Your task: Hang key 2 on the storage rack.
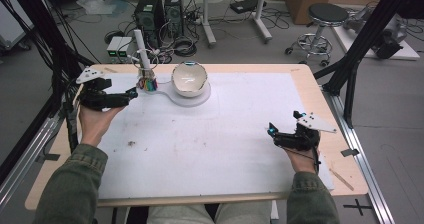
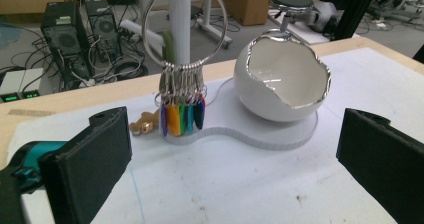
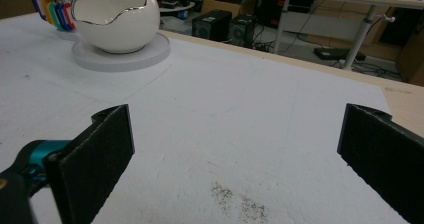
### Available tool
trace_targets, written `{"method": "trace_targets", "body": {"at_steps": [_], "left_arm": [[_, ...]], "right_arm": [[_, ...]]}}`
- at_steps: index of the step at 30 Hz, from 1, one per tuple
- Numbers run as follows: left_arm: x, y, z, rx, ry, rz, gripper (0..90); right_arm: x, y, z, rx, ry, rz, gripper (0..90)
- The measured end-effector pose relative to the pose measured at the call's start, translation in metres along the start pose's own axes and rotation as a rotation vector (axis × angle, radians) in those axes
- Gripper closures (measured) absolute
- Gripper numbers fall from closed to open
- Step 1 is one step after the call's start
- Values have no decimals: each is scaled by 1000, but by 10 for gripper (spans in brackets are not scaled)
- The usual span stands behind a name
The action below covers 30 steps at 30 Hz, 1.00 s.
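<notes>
Bench (image 1: 320,91), white mat. Left gripper (image 1: 131,95): fingers wide apart, empty, just beside the key tags (image 2: 182,116) hanging from a ring on a white post. Egg-shaped bowl (image 2: 282,81) next to them. Right gripper (image 1: 272,132): fingers wide apart, empty, well apart.

Hand-held gripper (image 2: 225,164) jaws wide apart, facing key tags (image 2: 182,116) beside egg-shaped bowl (image 2: 282,81).

Round stool (image 1: 327,14) and two computer towers (image 1: 159,11) beyond the table (image 1: 320,91).
</notes>
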State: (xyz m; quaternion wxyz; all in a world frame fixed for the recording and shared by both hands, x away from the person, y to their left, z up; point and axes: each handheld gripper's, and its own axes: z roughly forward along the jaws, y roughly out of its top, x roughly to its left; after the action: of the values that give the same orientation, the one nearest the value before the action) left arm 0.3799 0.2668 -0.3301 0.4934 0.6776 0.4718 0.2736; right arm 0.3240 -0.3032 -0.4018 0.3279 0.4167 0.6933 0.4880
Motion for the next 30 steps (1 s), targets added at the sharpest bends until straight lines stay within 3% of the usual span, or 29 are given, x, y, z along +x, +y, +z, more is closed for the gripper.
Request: {"method": "trace_targets", "body": {"at_steps": [6,10,25,30], "left_arm": [[3,-12,-8,-2,9,-9,16],[1,-19,-15,-7,-11,-12,16],[-10,-48,-30,-9,0,46,16],[-8,-59,-30,-28,9,23,16]], "right_arm": [[0,0,-1,-3,-4,-3,7],[0,0,0,-2,-5,0,7],[0,0,-1,-3,-8,-6,7],[0,0,-1,2,-5,-7,7]]}}
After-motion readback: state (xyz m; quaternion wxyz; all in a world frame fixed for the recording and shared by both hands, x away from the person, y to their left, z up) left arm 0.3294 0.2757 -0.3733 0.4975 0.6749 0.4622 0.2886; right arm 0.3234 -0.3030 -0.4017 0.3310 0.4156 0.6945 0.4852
